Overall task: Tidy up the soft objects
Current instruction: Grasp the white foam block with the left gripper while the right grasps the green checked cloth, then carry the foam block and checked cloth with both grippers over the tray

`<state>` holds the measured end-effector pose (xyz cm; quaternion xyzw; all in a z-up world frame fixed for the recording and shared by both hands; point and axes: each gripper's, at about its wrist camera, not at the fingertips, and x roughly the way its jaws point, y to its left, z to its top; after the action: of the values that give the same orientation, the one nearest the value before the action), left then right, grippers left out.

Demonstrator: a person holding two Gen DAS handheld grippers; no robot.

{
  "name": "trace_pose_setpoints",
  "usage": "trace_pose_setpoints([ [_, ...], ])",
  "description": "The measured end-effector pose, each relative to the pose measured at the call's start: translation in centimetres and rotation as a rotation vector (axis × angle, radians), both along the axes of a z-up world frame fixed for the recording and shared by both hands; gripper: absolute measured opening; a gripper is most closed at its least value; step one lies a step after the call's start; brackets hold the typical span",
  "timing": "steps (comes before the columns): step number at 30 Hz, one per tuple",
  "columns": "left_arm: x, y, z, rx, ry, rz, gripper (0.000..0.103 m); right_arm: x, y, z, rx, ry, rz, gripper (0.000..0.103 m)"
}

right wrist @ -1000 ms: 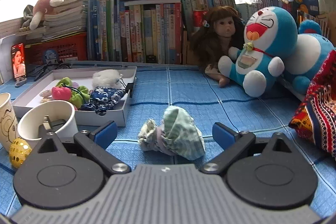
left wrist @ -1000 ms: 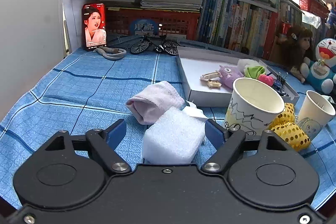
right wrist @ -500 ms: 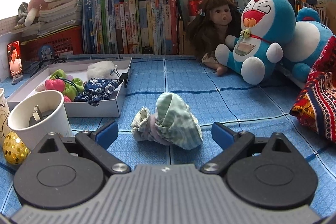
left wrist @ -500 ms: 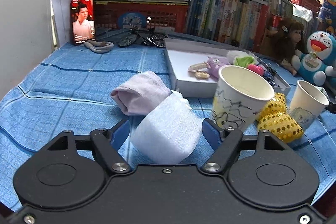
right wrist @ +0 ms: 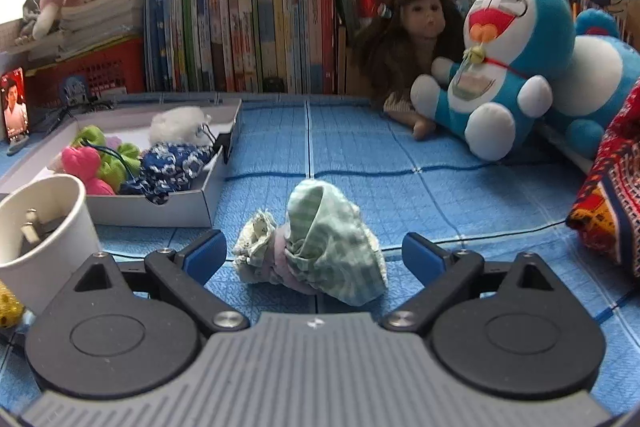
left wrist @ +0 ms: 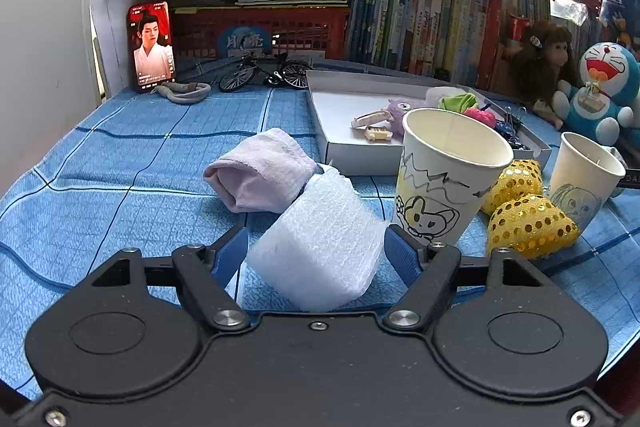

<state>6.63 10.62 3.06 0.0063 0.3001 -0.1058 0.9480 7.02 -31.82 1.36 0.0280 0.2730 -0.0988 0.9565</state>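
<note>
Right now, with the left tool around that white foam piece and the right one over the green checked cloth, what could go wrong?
1. The left tool has just been closing on the white foam wrap; its pads look barely touching, so the springy roll may slip or uncurl when lifted.
2. The paper cup stands right beside the right-hand finger; a sideways swing could tip it.
3. The right tool is open over the green checked cloth; a shallow pinch might catch only a fold and let it unravel.
</note>
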Motion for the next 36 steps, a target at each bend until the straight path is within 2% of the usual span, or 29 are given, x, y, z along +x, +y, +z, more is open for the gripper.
trace_pose_setpoints([
  [3, 0.3, 0.0, 0.2, -0.006, 0.003, 0.004, 0.073, 0.7, 0.3, -0.7, -0.011, 0.033, 0.005, 0.092],
  [7, 0.1, -0.3, 0.4, 0.002, -0.01, 0.018, 0.069, 0.7, 0.8, -0.9, -0.017, 0.043, 0.017, 0.072],
  [11, -0.8, -1.1, 0.8, 0.07, -0.069, 0.022, 0.068, 0.2, 1.5, -0.3, -0.049, 0.029, 0.026, 0.064],
  [22, -0.8, -0.3, 3.4, 0.058, -0.117, 0.023, 0.068, -0.6, 1.6, 3.2, -0.024, -0.051, 0.038, 0.063],
  [28, 1.4, 0.9, 6.1, -0.002, -0.12, 0.041, 0.068, 0.2, 2.3, 5.7, -0.007, -0.08, 0.066, 0.063],
  [36, 5.0, -0.1, 10.0, -0.056, -0.136, -0.002, 0.068, 3.2, 3.4, 8.7, 0.054, -0.08, 0.133, 0.063],
])
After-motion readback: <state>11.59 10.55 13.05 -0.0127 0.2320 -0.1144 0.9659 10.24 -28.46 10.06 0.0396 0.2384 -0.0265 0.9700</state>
